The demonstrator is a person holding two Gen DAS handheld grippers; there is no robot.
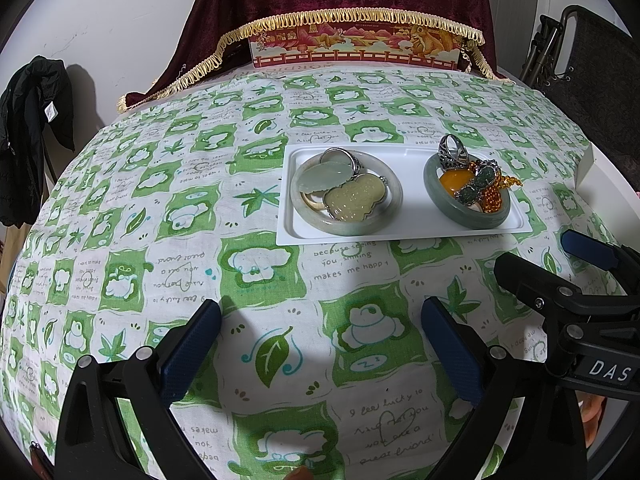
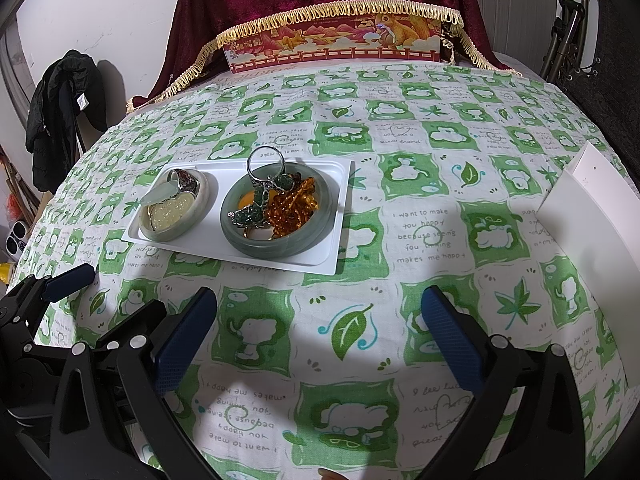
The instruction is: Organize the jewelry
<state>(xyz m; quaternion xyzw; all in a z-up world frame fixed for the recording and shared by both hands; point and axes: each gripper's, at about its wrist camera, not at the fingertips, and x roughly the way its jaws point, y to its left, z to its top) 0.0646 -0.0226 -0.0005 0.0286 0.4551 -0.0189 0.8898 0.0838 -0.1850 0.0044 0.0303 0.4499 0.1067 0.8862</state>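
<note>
Hovering short of the tray (image 1: 404,236), both hand-held grippers, left (image 1: 320,344) and right (image 2: 318,336), stand with jaws apart and empty. Two bangles (image 2: 276,246) on the tray corral pendants, rings and beads (probably to keep small pieces from scattering over the bench (image 2: 440,240)).

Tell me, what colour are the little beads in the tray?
Orange-amber beads, piled inside the green bangle; clearest in the right wrist view.
</note>
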